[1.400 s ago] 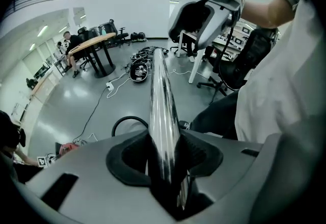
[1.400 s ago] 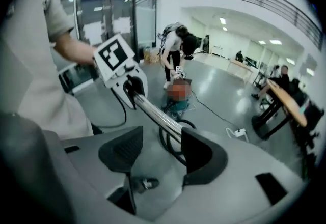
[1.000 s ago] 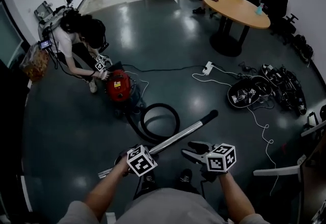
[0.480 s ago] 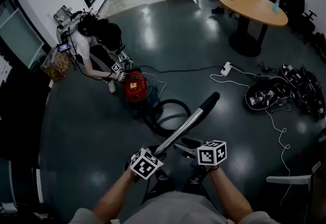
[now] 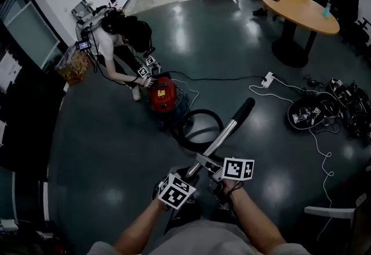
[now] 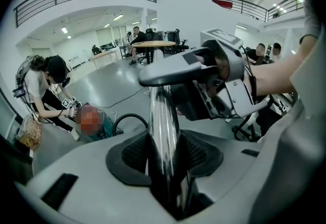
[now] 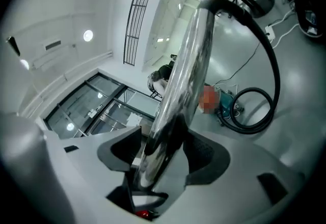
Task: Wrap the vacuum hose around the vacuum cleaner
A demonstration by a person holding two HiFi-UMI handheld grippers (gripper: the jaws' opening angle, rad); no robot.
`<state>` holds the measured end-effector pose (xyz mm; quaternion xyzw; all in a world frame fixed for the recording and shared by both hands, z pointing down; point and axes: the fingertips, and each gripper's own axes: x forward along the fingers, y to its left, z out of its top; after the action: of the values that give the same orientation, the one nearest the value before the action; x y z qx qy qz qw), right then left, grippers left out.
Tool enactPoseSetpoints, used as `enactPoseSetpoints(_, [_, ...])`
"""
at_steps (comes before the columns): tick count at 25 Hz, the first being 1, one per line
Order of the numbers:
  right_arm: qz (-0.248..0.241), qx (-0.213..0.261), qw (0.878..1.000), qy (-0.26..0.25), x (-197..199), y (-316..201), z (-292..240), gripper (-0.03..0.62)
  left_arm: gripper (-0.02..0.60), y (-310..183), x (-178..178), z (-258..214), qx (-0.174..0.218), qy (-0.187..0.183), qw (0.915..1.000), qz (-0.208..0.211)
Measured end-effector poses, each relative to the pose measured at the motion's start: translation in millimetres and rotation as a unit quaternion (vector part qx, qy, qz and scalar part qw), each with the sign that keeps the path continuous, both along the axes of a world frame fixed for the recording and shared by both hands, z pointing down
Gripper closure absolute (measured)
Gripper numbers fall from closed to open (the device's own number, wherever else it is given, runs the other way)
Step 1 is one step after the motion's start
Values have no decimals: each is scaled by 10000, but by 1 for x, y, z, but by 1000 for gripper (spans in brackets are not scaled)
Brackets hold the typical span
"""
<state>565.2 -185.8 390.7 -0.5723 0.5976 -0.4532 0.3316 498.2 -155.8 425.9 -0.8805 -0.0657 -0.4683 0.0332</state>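
The vacuum [image 5: 164,94] sat mid-floor, a person [image 5: 110,39] crouched just behind it on its left. The hose [image 5: 204,112] lay looped on the floor before it, the wand [image 5: 223,137] slanting nearer. A table [image 5: 304,11] stood far right.

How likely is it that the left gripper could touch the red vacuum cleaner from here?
Probably not as it stands: the left gripper is clamped on the metal tube, and the vacuum cleaner sits well off across the floor, beyond the coiled hose.
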Motion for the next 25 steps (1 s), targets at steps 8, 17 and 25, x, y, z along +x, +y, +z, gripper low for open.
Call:
enactPoseSetpoints(8, [717, 196, 9970, -233, 9, -39, -15, 356, 414, -8, -11, -11, -218, 84, 9997, -46])
enactPoseSetpoints(17, [1565, -251, 9865, -405, 24, -51, -6, 493, 413, -23, -8, -7, -597, 383, 9971, 284])
enactPoseSetpoints(25, [1674, -677, 9836, -14, 29, -81, 3, 494, 391, -47, -15, 4, -407, 190, 9942, 982])
